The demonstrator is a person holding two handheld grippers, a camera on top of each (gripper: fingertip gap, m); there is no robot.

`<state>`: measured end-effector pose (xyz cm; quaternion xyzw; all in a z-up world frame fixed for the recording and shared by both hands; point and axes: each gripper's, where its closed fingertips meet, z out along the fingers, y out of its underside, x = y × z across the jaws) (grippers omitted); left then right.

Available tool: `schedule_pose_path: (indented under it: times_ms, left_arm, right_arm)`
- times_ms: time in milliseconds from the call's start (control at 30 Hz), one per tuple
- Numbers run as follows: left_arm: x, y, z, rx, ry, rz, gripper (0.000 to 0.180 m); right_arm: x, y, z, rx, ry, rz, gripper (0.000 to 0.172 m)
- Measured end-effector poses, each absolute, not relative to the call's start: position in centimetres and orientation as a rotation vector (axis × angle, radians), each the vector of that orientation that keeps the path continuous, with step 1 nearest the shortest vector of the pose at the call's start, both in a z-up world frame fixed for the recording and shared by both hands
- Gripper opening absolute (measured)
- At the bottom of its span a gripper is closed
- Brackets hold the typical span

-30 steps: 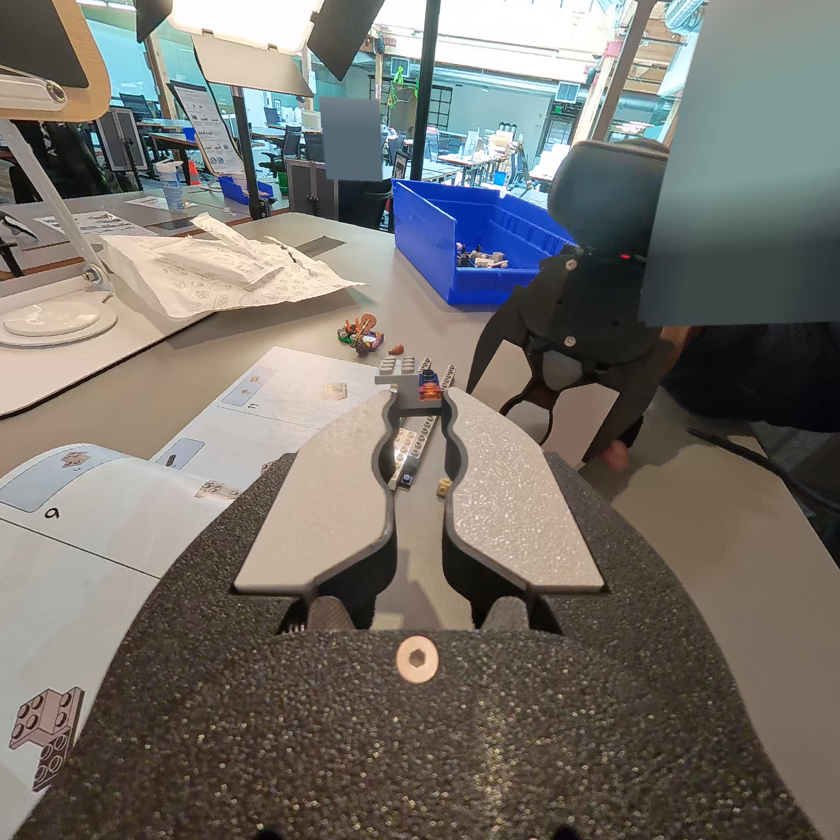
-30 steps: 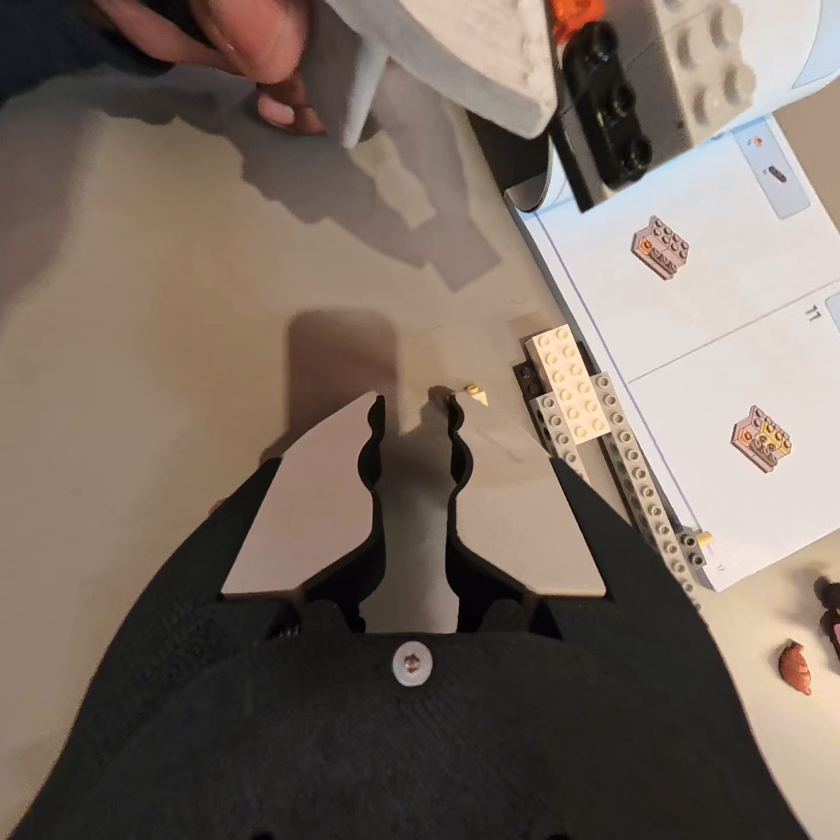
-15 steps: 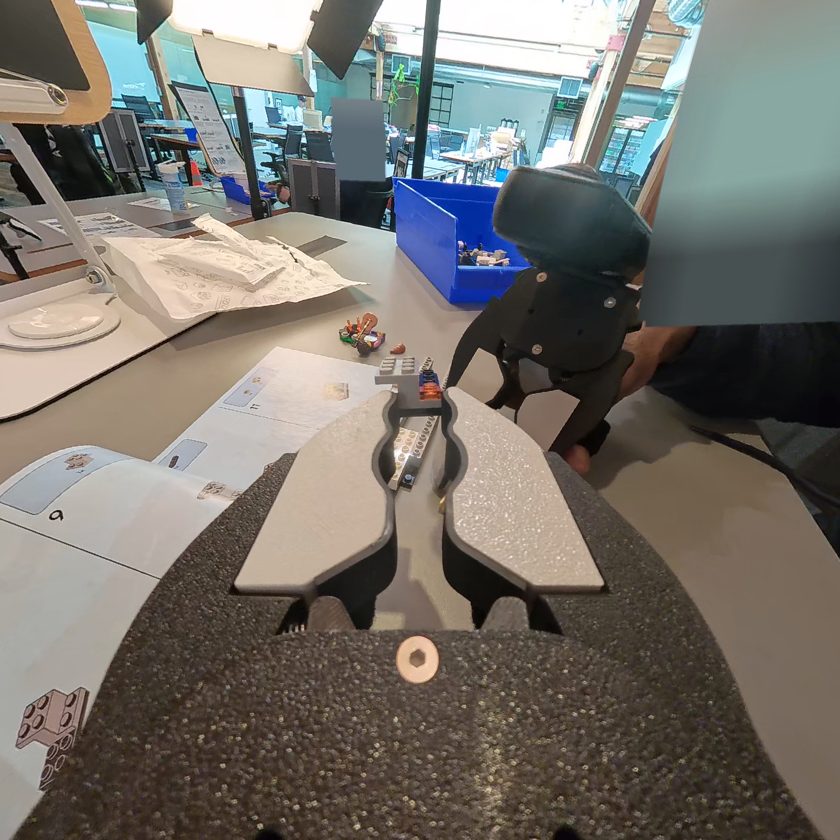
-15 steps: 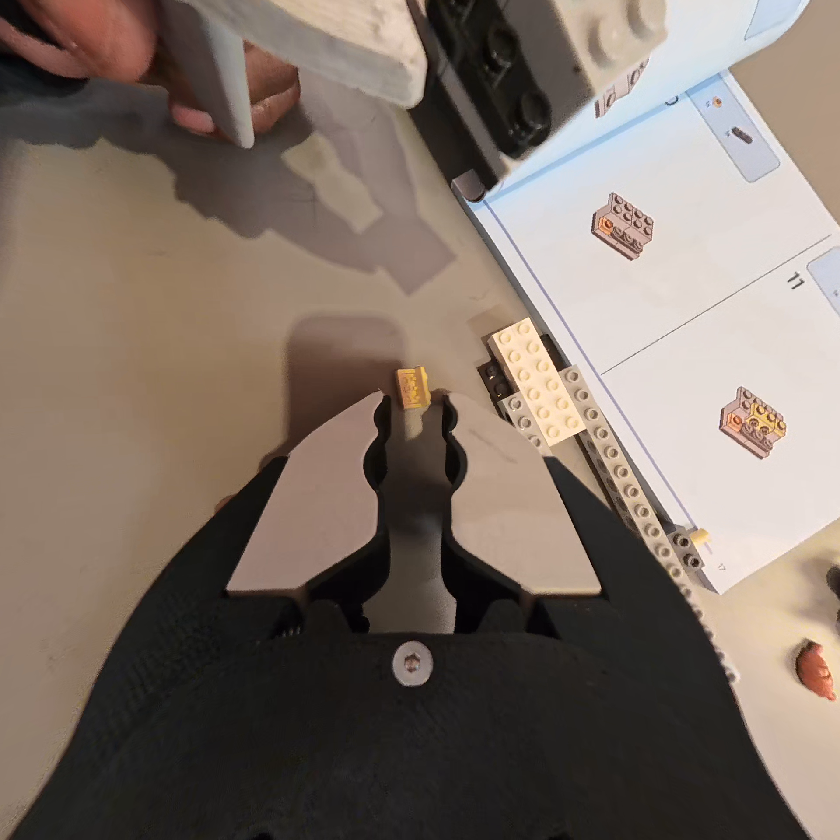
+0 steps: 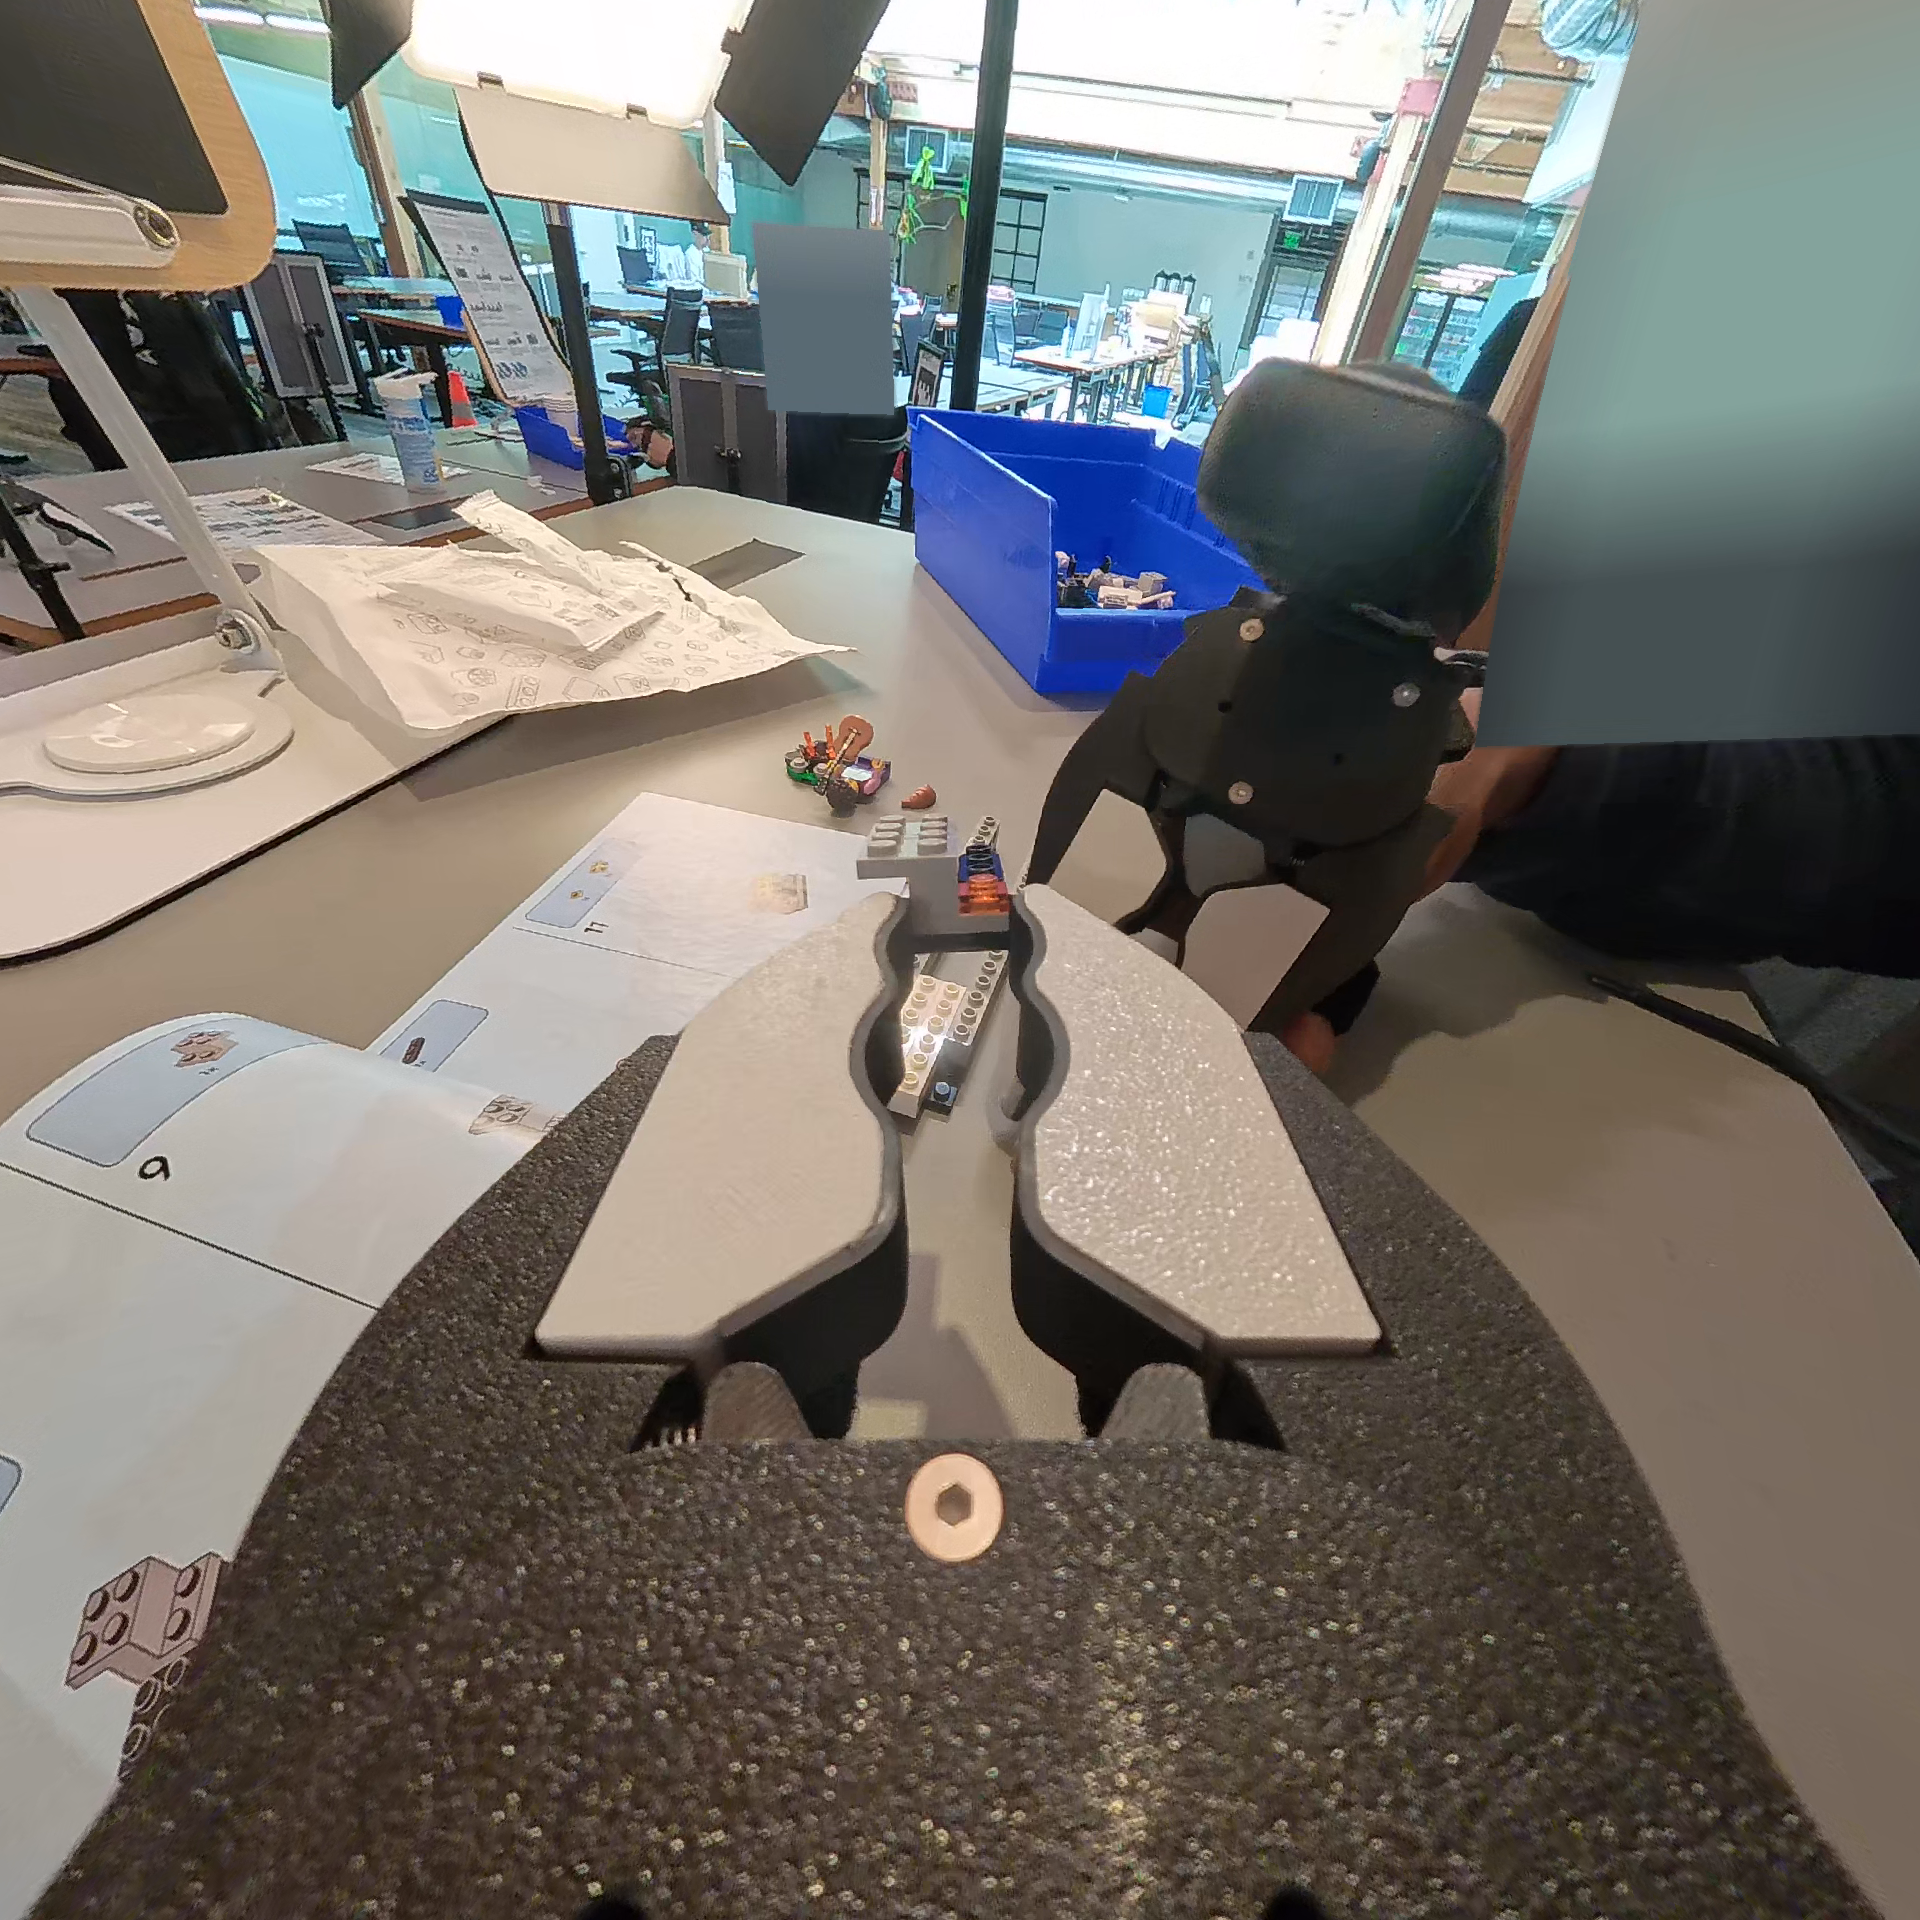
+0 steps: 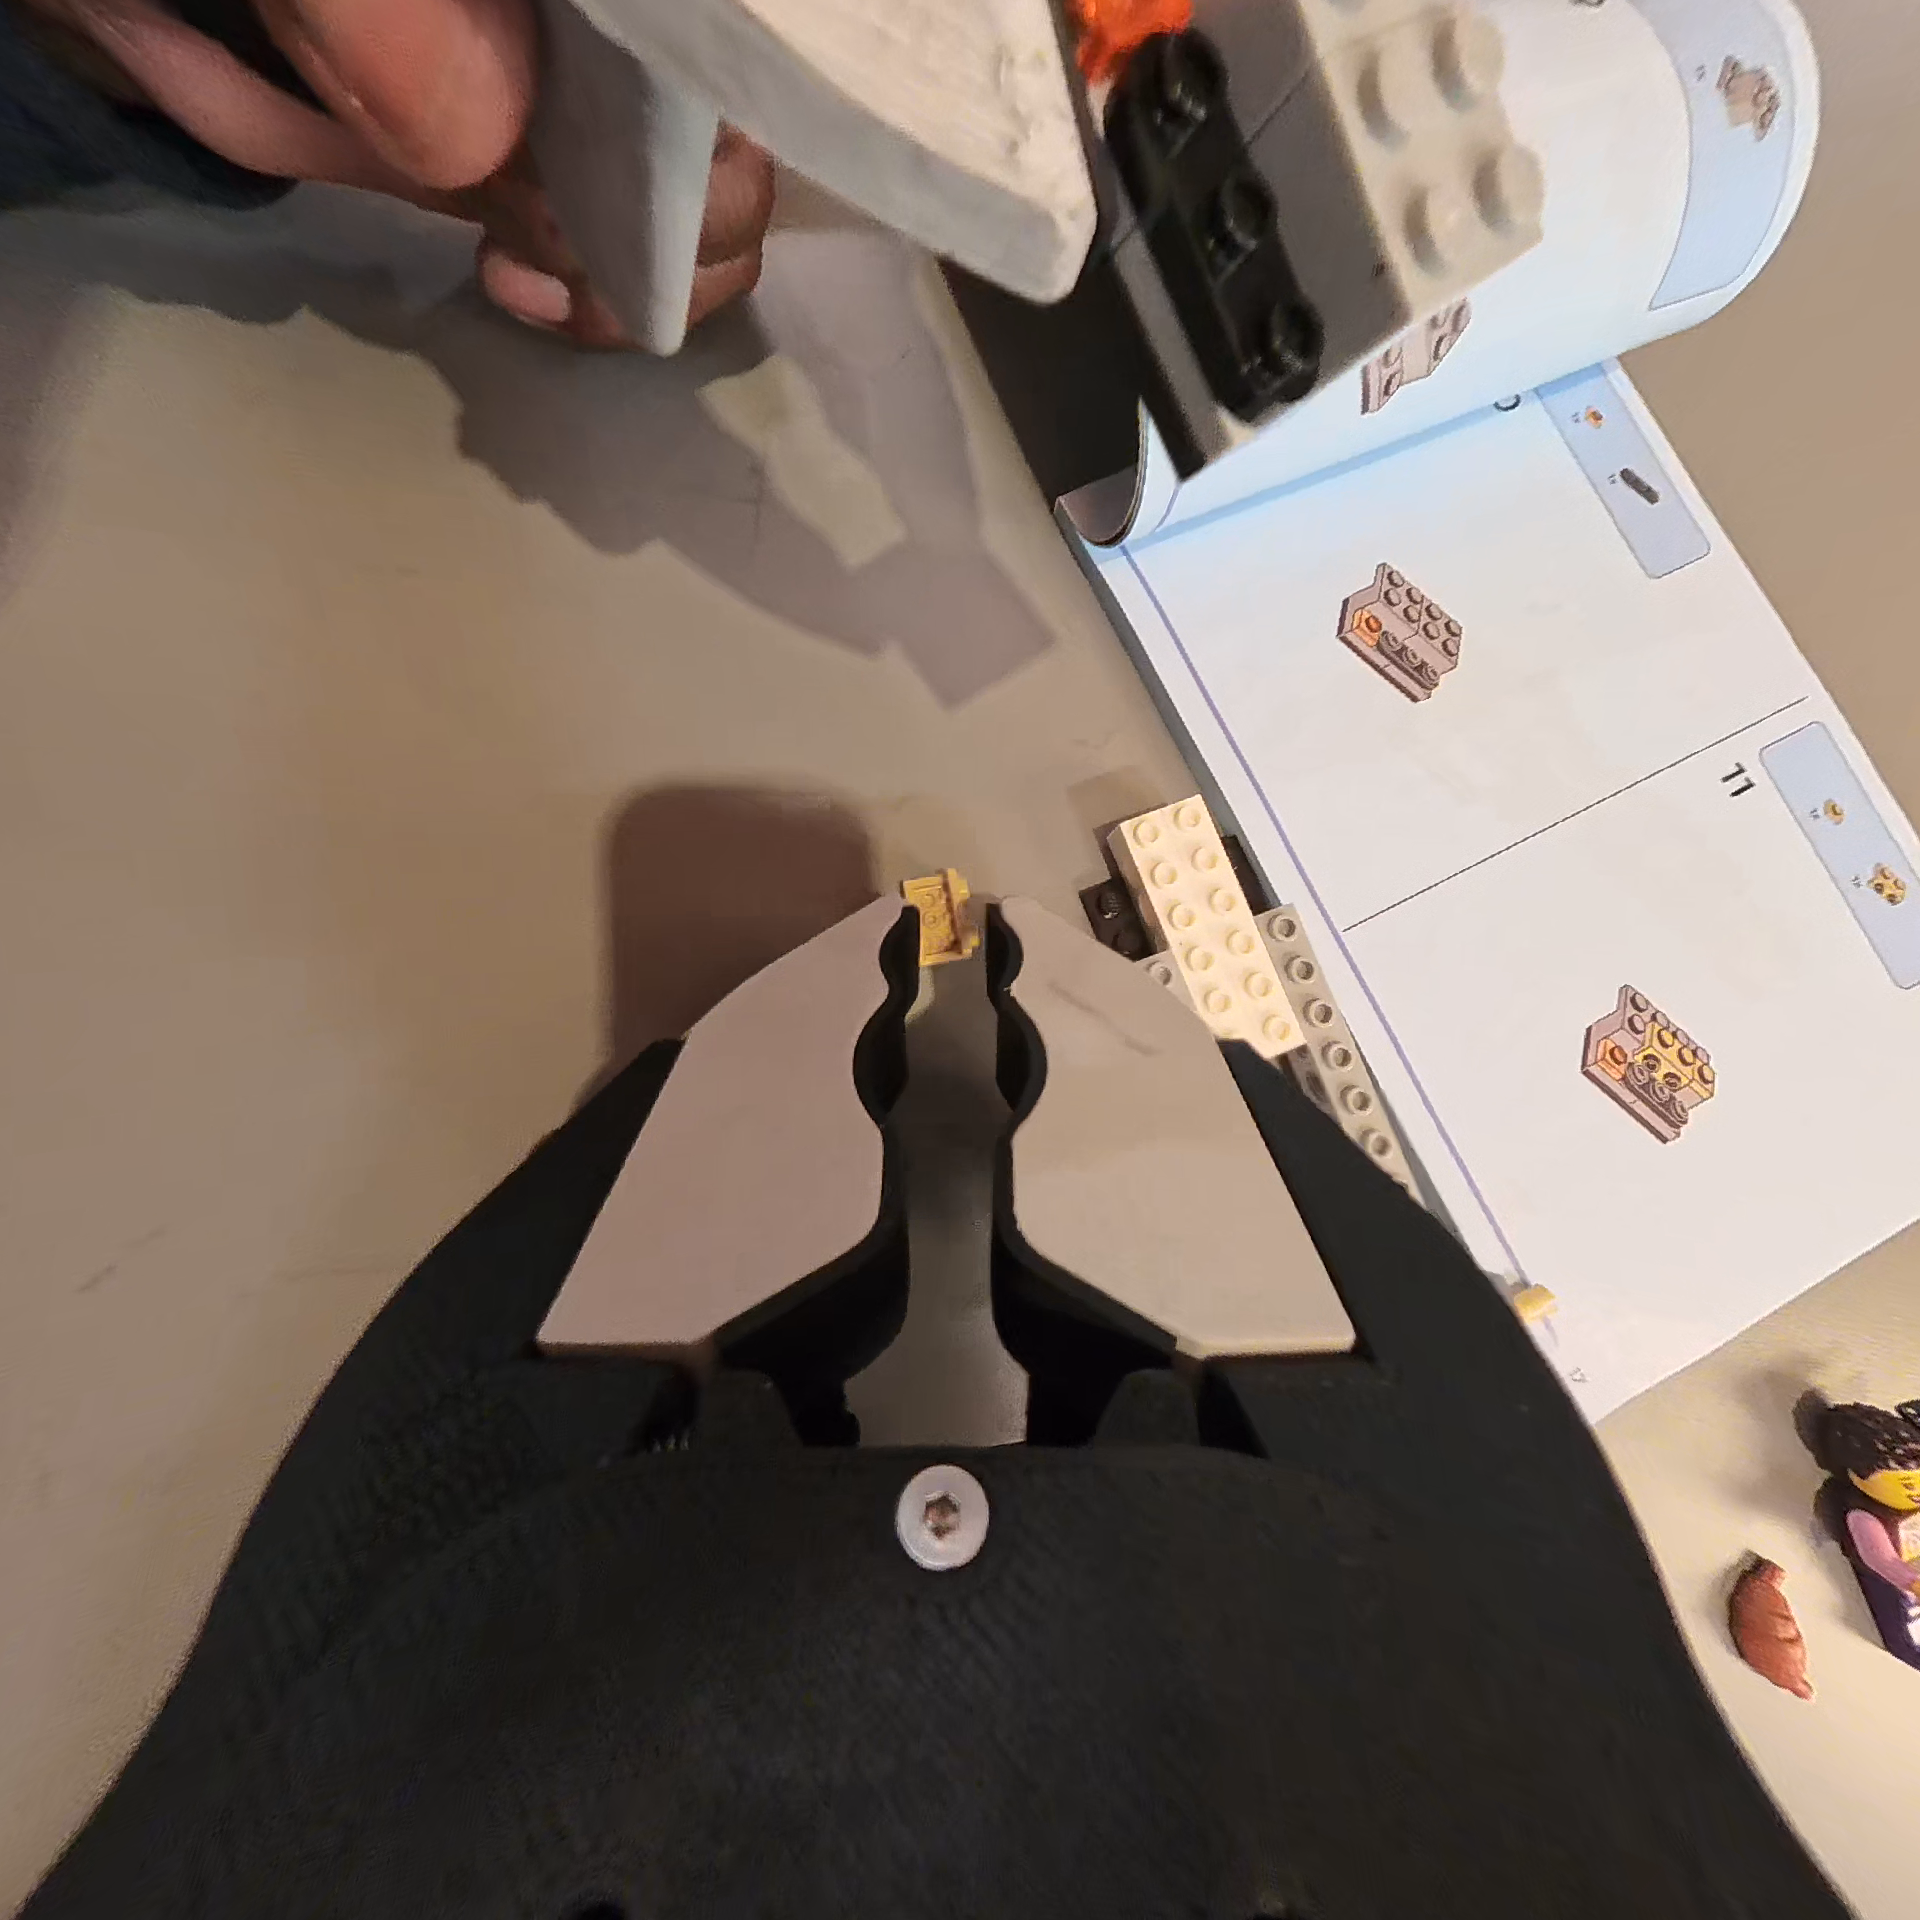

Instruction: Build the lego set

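1. We're clamping the left gripper point(image 5: 956, 914) on a grey brick block point(image 5: 928, 878), lifted off the table point(image 5: 1558, 1195).
2. We're pinching the right gripper point(image 6: 948, 925) on a small yellow piece point(image 6: 940, 920) at twelve o'clock; cream plate point(image 6: 1205, 925) lying at two o'clock, unattached.

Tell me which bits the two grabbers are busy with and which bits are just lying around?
At the grippers:
- grey brick assembly, clamped in the left gripper
- small tan piece, between the fingertips of the right gripper

Just lying about:
- cream plate on grey beams
- open booklet
- minifigure
- small brown piece
- blue bin
- crumpled paper bag
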<state>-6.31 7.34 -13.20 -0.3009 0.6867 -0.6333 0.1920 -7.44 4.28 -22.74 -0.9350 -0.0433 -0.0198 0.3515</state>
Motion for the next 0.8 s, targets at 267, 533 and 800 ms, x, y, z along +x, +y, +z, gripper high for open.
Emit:
schedule_pose_path:
  times_ms: [267,533,800]
  left_arm:
    - [-6.3,7.5,-13.2,-0.848,1.925,-1.77,0.017]
    - [-6.3,7.6,-13.3,-0.85,1.928,-1.77,0.017]
    - [-6.2,7.5,-13.4,-0.852,1.933,-1.765,0.017]
  right_arm:
    - [-9.6,4.4,-20.9,-2.334,-0.371,-0.099,0.013]
    - [-10.6,3.5,-21.2,-2.389,-0.401,-0.021,0.025]
    - [-11.9,3.1,-22.2,-2.417,-0.485,0.023,0.02]
